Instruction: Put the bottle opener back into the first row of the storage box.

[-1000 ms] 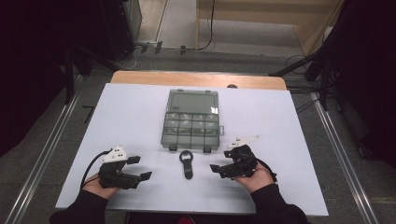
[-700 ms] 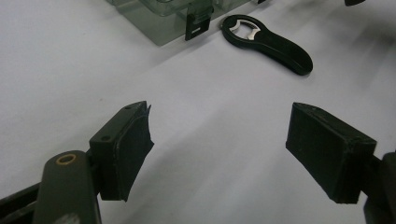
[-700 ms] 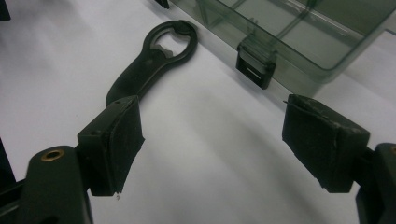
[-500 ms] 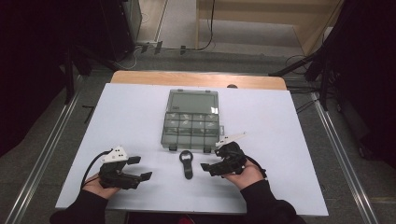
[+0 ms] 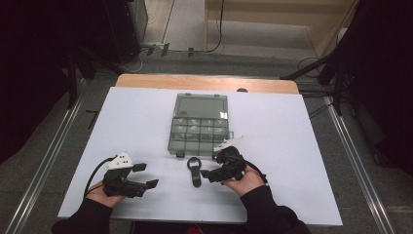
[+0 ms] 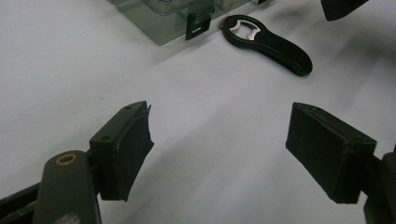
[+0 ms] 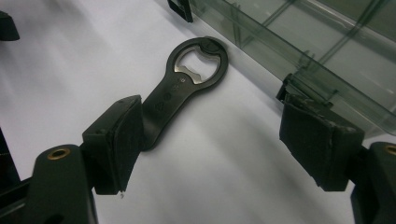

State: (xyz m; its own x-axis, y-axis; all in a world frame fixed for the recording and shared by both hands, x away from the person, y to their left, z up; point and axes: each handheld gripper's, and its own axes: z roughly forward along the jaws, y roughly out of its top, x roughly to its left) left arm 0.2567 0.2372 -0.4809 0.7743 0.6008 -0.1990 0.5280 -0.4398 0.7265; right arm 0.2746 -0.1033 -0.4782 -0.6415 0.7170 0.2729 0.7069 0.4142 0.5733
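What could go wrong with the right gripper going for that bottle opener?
1. The right gripper is open and offset: the bottle opener handle lies by one jaw, not centred, so closing may shove it aside.
2. The far jaw sits close to the clear compartment box and its latch; it may snag there.
3. The opener lies flat on the table, so the pads might slip off.

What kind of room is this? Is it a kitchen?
Probably not a kitchen: more likely a lab or workshop. A plain white table stands on grey floor, cables trail behind it, and dark equipment racks stand nearby.
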